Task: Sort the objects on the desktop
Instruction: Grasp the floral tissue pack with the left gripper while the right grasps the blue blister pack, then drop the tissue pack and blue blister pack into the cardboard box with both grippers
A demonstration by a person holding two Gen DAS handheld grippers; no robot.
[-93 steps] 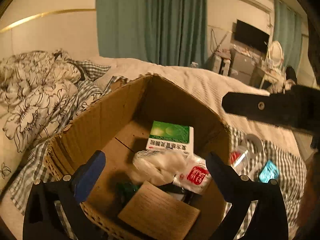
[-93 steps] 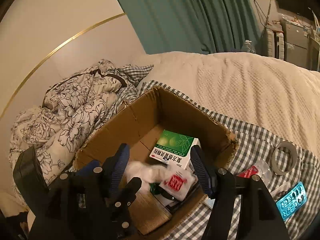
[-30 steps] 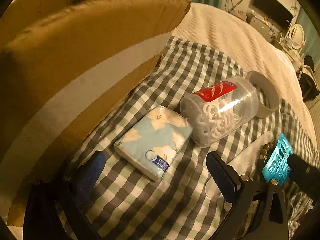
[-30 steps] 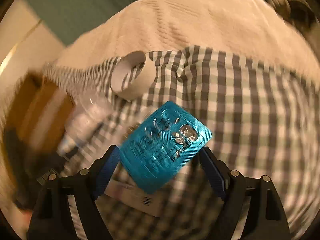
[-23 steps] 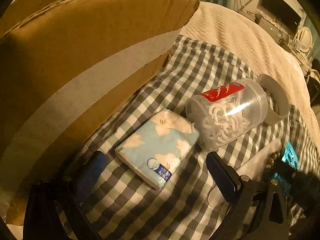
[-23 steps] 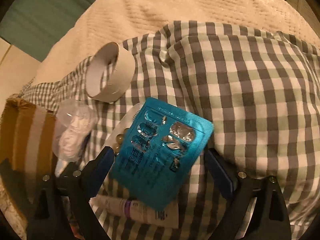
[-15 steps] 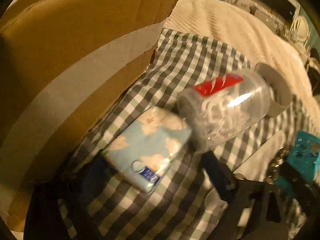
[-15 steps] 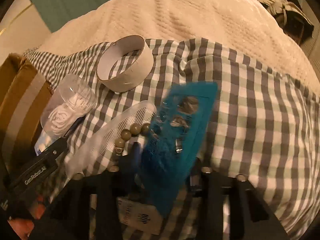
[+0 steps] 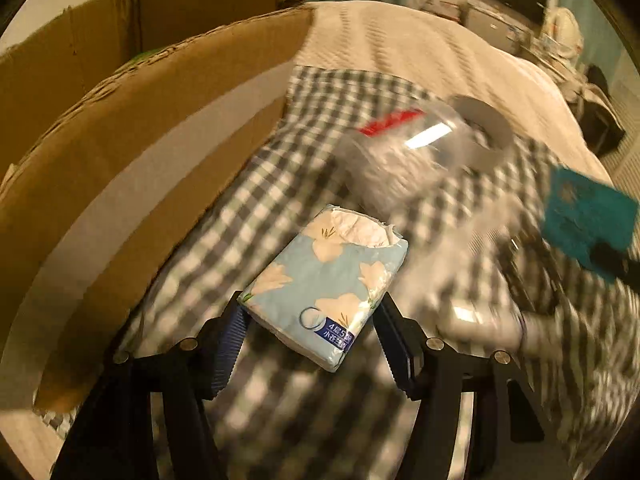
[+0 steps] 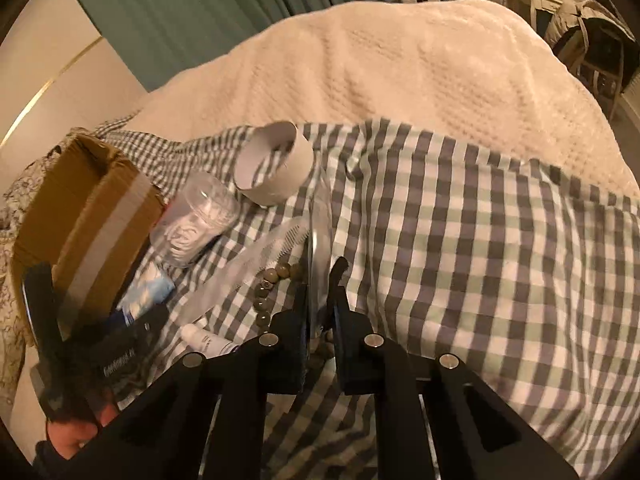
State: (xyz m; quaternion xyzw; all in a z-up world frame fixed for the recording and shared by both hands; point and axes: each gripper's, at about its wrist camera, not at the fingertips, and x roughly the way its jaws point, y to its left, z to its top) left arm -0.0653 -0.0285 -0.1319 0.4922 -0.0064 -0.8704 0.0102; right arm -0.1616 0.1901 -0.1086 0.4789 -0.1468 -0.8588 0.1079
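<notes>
Here, in the left wrist view, your left gripper pinches the tissue pack across its narrow sides, lifted off the checked cloth just beside the cardboard box, probably so it can clear the wall and drop in. The blister pack shows at the far right, blurred.

In the right wrist view, your right gripper is pressed nearly together on that blister pack, seen edge-on, a sensible hold for a thin sheet. The clear jar, tape ring, beads and small tube lie on the cloth, waiting.
</notes>
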